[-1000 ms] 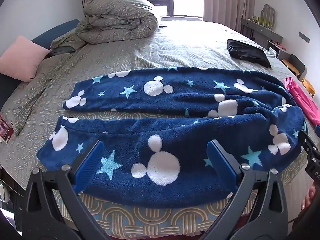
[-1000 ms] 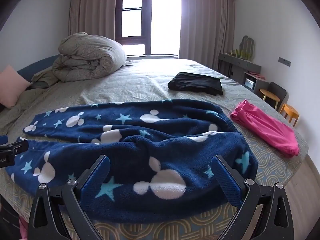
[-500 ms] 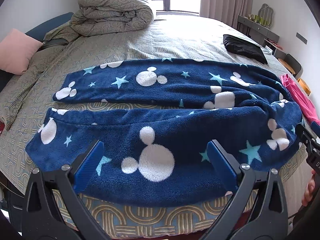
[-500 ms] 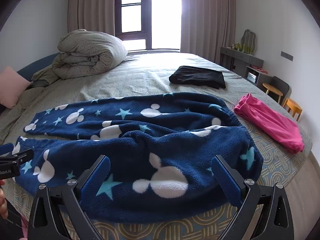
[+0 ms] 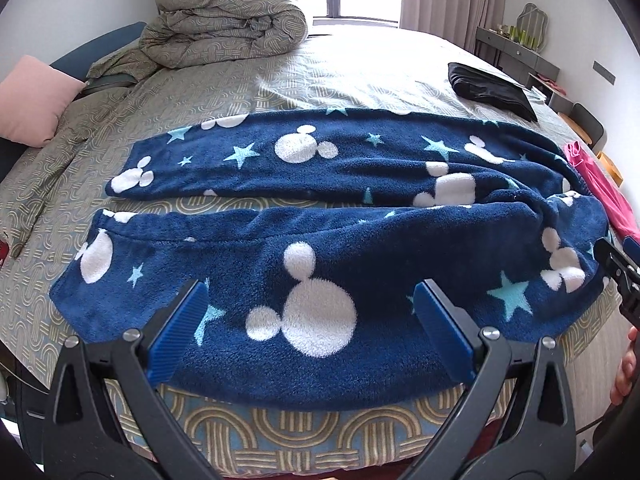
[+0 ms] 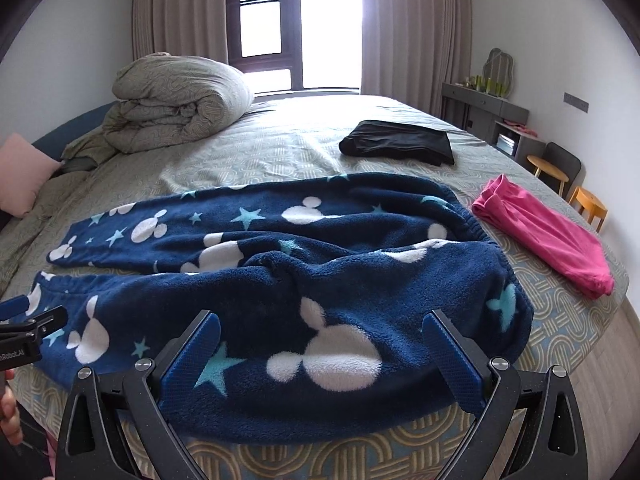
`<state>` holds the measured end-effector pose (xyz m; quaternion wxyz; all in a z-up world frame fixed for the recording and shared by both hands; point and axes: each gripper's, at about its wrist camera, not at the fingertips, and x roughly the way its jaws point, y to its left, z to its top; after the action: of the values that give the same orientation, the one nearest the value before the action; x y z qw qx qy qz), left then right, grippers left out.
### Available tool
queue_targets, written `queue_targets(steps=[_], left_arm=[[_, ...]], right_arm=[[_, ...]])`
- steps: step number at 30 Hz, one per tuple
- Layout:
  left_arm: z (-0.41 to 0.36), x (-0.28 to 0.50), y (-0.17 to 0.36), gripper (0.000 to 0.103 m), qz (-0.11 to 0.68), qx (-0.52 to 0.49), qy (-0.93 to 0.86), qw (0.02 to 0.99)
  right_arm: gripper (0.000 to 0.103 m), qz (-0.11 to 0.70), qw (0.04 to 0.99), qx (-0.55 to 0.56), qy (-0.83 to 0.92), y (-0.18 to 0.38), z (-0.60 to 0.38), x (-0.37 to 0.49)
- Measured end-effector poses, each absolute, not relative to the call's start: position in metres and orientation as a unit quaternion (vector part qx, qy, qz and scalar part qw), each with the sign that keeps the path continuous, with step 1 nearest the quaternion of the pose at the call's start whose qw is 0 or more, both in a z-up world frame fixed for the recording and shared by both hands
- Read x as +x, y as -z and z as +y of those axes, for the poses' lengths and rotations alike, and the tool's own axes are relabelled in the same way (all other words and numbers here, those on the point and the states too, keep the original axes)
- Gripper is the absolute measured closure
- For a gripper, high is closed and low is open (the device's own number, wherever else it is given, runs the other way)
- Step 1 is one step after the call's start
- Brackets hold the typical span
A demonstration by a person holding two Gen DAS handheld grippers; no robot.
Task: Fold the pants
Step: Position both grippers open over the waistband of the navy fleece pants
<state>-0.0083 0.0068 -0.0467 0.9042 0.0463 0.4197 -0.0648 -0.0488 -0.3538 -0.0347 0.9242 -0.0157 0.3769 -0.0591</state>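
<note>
Bed (image 5: 320,432) with pants (image 5: 320,272), soft, limp fleece; grip near-leg edge; both grippers (image 5: 308,320) (image 6: 320,356) spread, empty.

The left hand-held gripper (image 5: 308,322) has 2 black, angular plastic arms with triangular cut-outs, each ending in a flat blue finger pad (image 5: 180,332) with fine ribbing. A round silver screw sits at the base of each pad, with a second one further out on each arm. The right hand-held gripper (image 6: 320,354) is built the same way: black frame, 2 ribbed blue pads (image 6: 452,364), 4 silver screws. Seen from the right wrist camera, the left unit's black side carries white lettering, only partly readable. The person's fingers (image 5: 624,376) show at the frame edge; no sleeve is visible.
</note>
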Motion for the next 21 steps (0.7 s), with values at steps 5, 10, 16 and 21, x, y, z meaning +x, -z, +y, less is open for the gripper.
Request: queue_targets(steps=[5,10,16,21], left_arm=[[0.0070,-0.0094,0.0475,0.001,0.423,0.047,0.069,0.902],[0.0090,-0.0104,0.0503,0.001,0.427,0.052,0.064,0.901],[0.0119,-0.0119,0.0521,0.001,0.430,0.051,0.062,0.899],[0.0155,-0.0129,0.0524,0.001,0.431,0.049,0.060,0.899]], right_arm=[[0.000,0.377,0.924,-0.016,0.059,0.0353,-0.3535,-0.0491],[0.000,0.378,0.924,-0.014,0.061,0.0356,-0.3530,-0.0503],[0.000,0.381,0.923,-0.010,0.061,0.0366,-0.3551,-0.0512],[0.000,0.381,0.922,-0.010,0.061,0.0365,-0.3558,-0.0514]])
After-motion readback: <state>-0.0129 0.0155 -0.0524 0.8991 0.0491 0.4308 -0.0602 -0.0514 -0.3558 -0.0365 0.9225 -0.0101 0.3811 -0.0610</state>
